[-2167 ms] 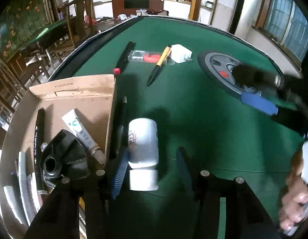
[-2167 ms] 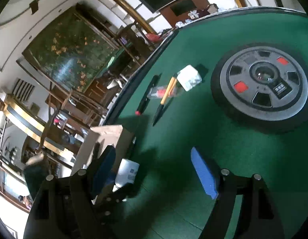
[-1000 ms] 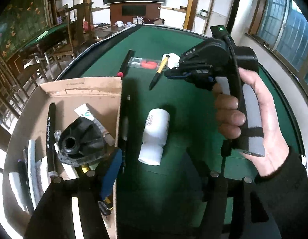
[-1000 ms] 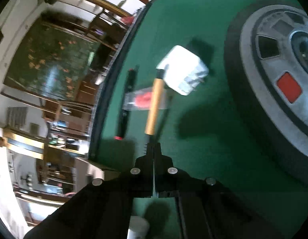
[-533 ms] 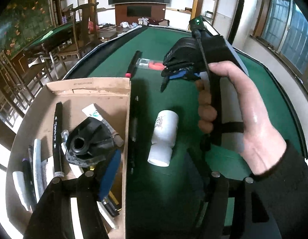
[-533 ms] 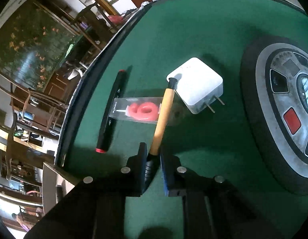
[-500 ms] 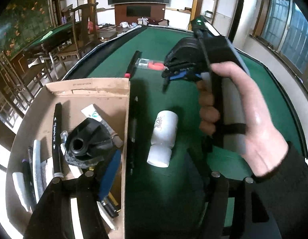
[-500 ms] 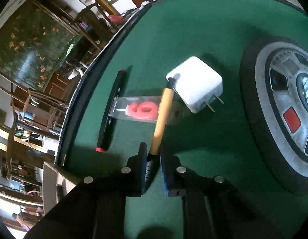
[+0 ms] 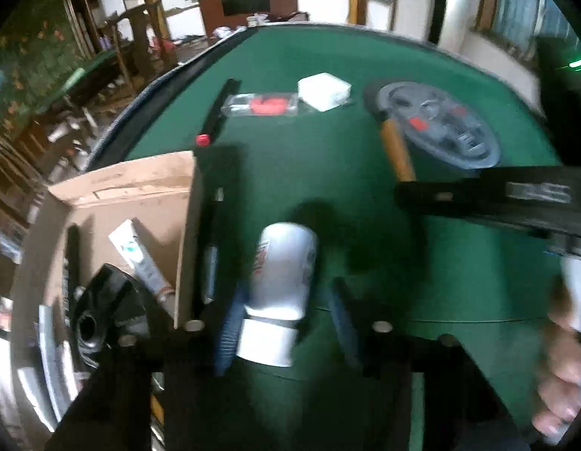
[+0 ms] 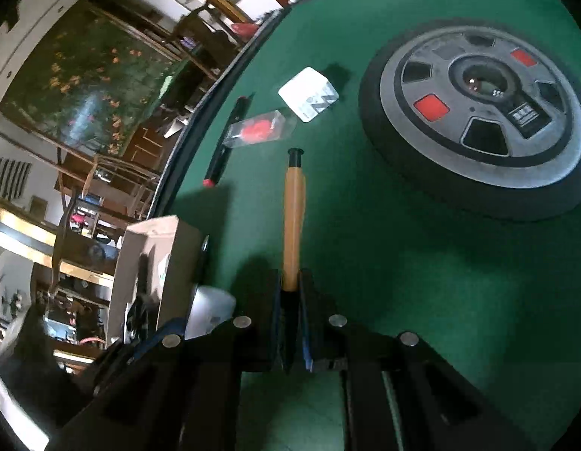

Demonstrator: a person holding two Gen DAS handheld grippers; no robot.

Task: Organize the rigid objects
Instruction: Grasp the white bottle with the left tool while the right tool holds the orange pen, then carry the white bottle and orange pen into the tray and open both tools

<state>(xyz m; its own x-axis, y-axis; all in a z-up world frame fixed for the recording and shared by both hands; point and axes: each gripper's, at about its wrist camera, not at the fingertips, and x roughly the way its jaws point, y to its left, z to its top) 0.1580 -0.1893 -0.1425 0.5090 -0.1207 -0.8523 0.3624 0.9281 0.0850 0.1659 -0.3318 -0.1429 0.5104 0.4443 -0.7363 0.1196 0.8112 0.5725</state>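
Observation:
A white bottle lies on its side on the green table, right of the cardboard box. My left gripper straddles it. Its jaws are closing: the left pad is at the cap, while the right pad stands a little off the bottle. My right gripper is shut on the dark tip of an orange-barrelled pen, which sticks out ahead, clear of the felt. In the left wrist view, the right gripper reaches in from the right holding the pen.
The box holds a tube, a black plastic part and markers. A black pen lies along its right wall. Farther back are a red-capped marker, a clear pack with a red piece, a white charger and a wheel.
The right gripper has lifted the pen away from the charger and drawn it nearer. The left gripper has moved forward and down over the white bottle, and its jaws have narrowed.

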